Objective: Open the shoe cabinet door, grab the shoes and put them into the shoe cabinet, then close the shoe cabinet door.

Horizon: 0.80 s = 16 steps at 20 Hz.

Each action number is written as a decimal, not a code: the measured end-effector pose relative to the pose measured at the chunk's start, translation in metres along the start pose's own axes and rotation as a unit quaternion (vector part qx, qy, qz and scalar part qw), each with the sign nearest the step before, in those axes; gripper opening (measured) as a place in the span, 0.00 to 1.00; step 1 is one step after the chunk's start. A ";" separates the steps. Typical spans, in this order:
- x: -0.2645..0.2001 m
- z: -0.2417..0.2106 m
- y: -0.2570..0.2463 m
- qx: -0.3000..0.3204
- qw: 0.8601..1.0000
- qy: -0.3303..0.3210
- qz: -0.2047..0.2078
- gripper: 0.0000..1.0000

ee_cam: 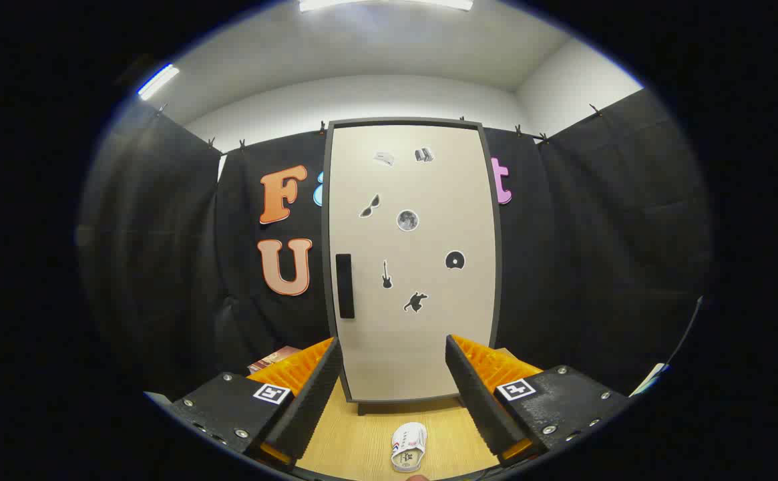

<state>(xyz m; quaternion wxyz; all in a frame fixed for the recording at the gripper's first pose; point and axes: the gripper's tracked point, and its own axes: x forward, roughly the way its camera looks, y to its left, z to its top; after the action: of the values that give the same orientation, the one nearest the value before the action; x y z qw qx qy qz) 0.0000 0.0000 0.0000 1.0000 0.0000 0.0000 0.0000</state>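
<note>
Your gripper [394, 357] has its fingers spread wide with nothing held between them; the two fingertips [330, 353] point toward twelve o'clock, at the lower part of the shoe cabinet door [412, 267].

That door is shut and stands upright straight ahead of you, a pale panel in a dark frame, rising beyond the fingers and seen through the gap between them. Its dark vertical handle [344, 286] sits near the door's nine o'clock edge, a little above your left fingertip, at about eleven o'clock from the gripper's midpoint. Small stickers [407, 220] are scattered over the panel, among them a round one near the middle, a guitar shape and a disc shape lower down.

The shoe [409, 446] lies on the wooden tabletop [362, 434] between your fingers, at six o'clock from the gripper's midpoint and closer to you than the cabinet's foot. It is white with some small markings on it, and its length runs along the twelve-to-six line. It is apart from both fingers and apart from the cabinet; bare wood shows between the shoe and the cabinet's base.

At about eight o'clock, just past your left finger, a reddish-brown flat thing [274, 359] lies on the table; you cannot tell what it is
</note>
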 end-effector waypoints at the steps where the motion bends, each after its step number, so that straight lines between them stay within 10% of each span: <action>1: 0.000 0.001 0.001 -0.003 1.000 -0.004 -0.001 0.97; 16: -0.006 0.006 0.004 0.000 1.000 -0.017 -0.013 0.96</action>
<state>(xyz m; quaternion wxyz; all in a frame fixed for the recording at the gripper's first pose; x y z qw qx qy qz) -0.0058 0.0041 0.0060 0.9998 0.0000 -0.0166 -0.0131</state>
